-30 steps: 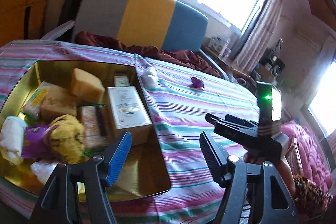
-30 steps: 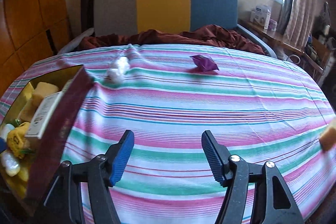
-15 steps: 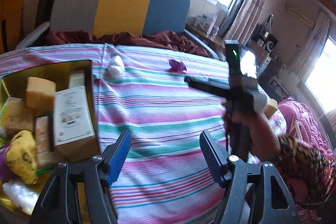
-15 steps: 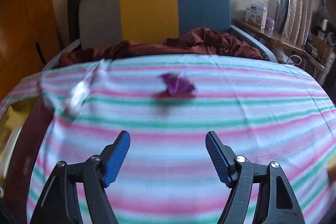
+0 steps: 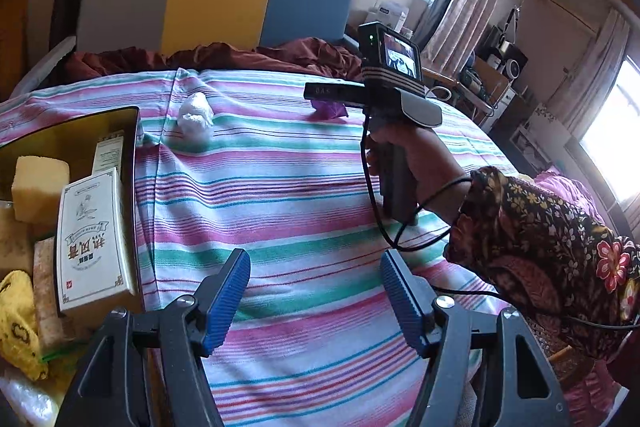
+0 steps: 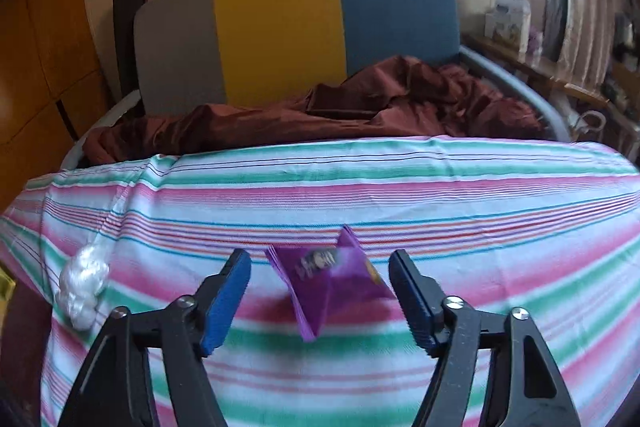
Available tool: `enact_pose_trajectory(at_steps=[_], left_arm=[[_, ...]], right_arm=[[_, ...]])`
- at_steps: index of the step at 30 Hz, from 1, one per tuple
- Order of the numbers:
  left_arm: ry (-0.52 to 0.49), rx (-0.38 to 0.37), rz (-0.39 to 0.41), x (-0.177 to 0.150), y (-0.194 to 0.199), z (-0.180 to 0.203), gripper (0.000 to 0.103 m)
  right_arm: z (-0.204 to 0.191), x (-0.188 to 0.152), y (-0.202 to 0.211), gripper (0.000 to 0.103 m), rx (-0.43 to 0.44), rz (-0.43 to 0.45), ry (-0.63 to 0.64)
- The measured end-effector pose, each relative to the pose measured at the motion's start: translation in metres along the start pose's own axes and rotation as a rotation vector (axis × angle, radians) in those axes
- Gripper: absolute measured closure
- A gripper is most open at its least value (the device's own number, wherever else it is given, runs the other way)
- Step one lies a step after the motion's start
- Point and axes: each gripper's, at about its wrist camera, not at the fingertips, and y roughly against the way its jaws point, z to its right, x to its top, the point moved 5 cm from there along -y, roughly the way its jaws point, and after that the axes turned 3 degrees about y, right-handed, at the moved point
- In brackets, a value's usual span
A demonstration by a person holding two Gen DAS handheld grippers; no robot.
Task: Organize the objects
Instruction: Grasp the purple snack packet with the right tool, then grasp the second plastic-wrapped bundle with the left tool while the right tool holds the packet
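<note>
A purple snack packet (image 6: 332, 281) lies on the striped cloth between the blue pads of my right gripper (image 6: 320, 295). The jaws are closing and neither pad touches the packet. In the left wrist view that same gripper, held by a hand in a floral sleeve (image 5: 544, 239), hovers over the packet (image 5: 330, 109) at the far side. A white crumpled wad (image 6: 82, 285) (image 5: 195, 115) lies left of the packet. My left gripper (image 5: 316, 295) stands open over bare cloth, near the gold box (image 5: 120, 119), which holds a white carton (image 5: 90, 239), sponges and a yellow cloth.
The table is covered by a pink, green and white striped cloth (image 5: 280, 187). Behind it stands a grey, yellow and blue seat back (image 6: 296, 23) with a dark red cloth (image 6: 360, 111) bunched on it. Shelves and clutter fill the right side under the windows.
My right gripper has travelled across the cloth to the purple packet, which now sits between its pads. The left gripper has swung right, so the gold box has slid to the left edge.
</note>
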Motion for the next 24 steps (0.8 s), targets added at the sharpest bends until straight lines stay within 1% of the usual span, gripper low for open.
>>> enact_pose_trajectory(at_steps=[1, 3, 7, 12, 19, 22, 24], left_arm=[[0.003, 0.002, -0.001, 0.002, -0.002, -0.001, 0.034], [0.004, 0.013, -0.003, 0.004, -0.003, -0.001, 0.034], [0.007, 0.023, 0.005, 0.016, -0.005, -0.002, 0.034], [-0.012, 0.069, 0.009, 0.041, -0.013, -0.005, 0.035], [0.001, 0.125, -0.006, 0.082, -0.038, -0.021, 0.035], [0.020, 0.187, 0.002, 0.106, -0.054, -0.034, 0.034], [0.022, 0.231, -0.014, 0.122, -0.072, -0.044, 0.034]], right_arm=[[-0.001, 0.002, -0.004, 0.044, -0.003, -0.008, 0.004], [-0.003, 0.001, -0.013, 0.048, -0.012, -0.031, 0.023], [-0.005, -0.002, -0.012, 0.052, -0.037, -0.024, 0.041], [-0.004, -0.008, -0.002, 0.058, -0.064, -0.017, 0.050], [0.009, -0.026, 0.021, 0.060, -0.080, -0.013, -0.005], [0.014, -0.035, 0.034, 0.060, -0.094, -0.004, -0.034], [0.017, -0.042, 0.042, 0.060, -0.095, 0.008, -0.056]])
